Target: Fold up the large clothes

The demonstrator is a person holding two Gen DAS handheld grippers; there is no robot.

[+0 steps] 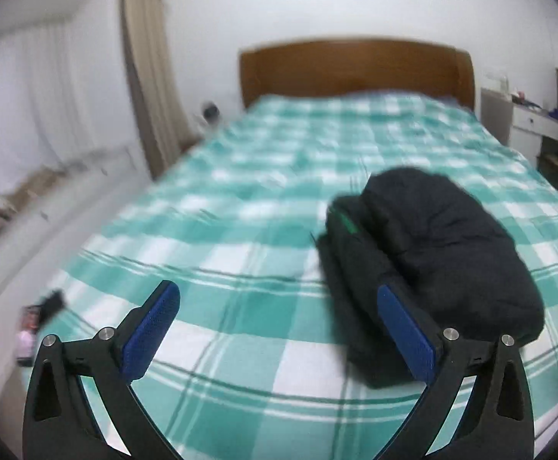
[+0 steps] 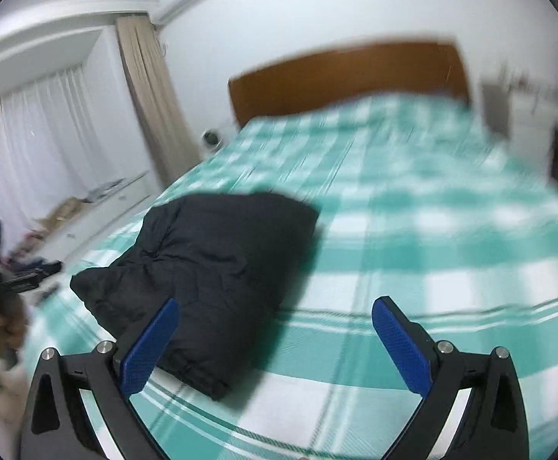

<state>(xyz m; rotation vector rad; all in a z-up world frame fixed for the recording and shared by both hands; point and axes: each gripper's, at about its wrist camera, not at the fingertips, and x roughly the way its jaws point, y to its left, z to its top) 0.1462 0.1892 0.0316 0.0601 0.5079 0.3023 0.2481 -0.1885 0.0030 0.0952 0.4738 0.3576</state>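
Jacket, dark and puffy, lies folded in a bundle on the checked bed. Left gripper and right gripper both spread, holding nothing. Likely soft, light, springy; best gripped at a doubled edge.
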